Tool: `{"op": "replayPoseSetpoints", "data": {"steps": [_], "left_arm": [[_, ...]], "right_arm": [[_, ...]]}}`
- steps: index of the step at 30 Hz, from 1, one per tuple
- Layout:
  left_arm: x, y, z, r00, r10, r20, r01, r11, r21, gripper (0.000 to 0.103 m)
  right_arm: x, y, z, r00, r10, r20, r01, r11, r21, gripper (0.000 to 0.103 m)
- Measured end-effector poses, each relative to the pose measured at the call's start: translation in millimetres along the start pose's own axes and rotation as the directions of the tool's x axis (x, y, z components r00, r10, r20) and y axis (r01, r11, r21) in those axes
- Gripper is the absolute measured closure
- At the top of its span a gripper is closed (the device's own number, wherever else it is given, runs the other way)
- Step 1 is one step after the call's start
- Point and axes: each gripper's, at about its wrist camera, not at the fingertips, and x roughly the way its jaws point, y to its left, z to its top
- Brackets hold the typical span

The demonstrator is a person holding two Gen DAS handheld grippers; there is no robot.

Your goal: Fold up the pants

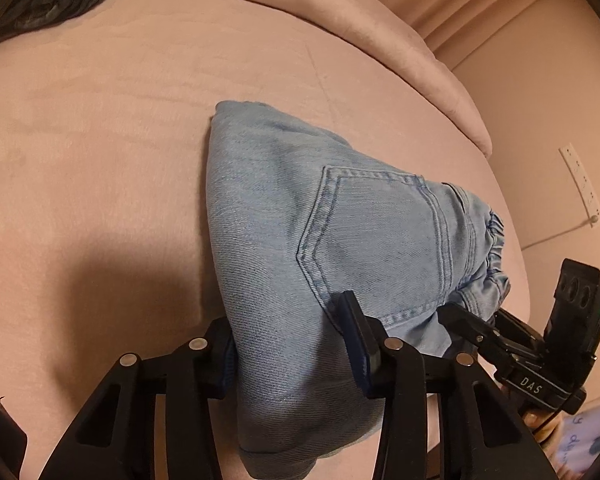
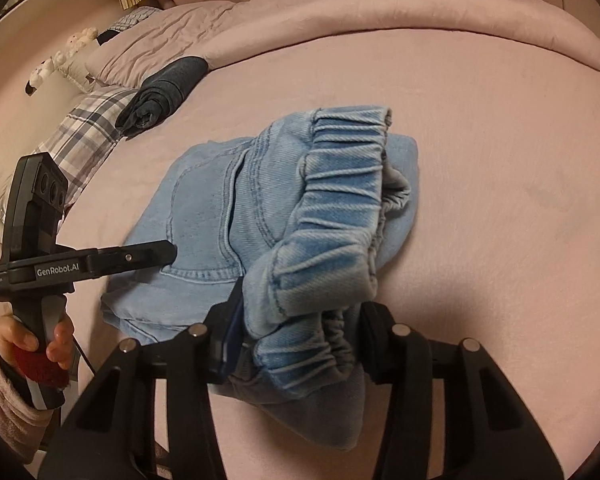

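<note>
on pink bed (image 1: 100,140), folded denim pants (image 1: 300,220)

Pink bed (image 1: 120,128), pink curtains (image 1: 472,4)

1. The left hand-held gripper (image 1: 292,344) has its jaws parted wide, one finger on each side of a thick fold of the pants (image 1: 300,220), pressing against the denim.
2. The right hand-held gripper (image 2: 300,344) likewise has parted jaws, straddling the gathered elastic waistband, the cloth bunched between its fingers.
3. From the right wrist view, the person's left hand (image 2: 32,344) wraps the left tool's handle, fingers curled round it, a pale pink sleeve covering the wrist.
4. The two tools sit close together over the bed (image 2: 500,200), their tips converging at the pants.
</note>
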Motion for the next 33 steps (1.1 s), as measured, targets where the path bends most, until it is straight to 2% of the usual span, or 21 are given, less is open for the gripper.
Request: {"op": "replayPoseSetpoints", "data": {"steps": [10, 15, 33], "left_arm": [[-9, -10, -1, 0.999, -0.003, 0.04, 0.001, 0.999, 0.043, 0.073], [-21, -19, 2, 0.996, -0.036, 0.078, 0.032, 0.998, 0.051, 0.077], [-39, -47, 90, 0.978, -0.074, 0.193, 0.046, 0.988, 0.149, 0.077]], "right_arm": [[-13, 10, -1, 0.998, -0.017, 0.055, 0.018, 1.0, -0.019, 0.067], [-22, 15, 3, 0.996, -0.017, 0.09, 0.02, 0.999, -0.031, 0.069], [-50, 16, 88, 0.966, -0.046, 0.255, 0.071, 0.993, -0.093, 0.069]]}}
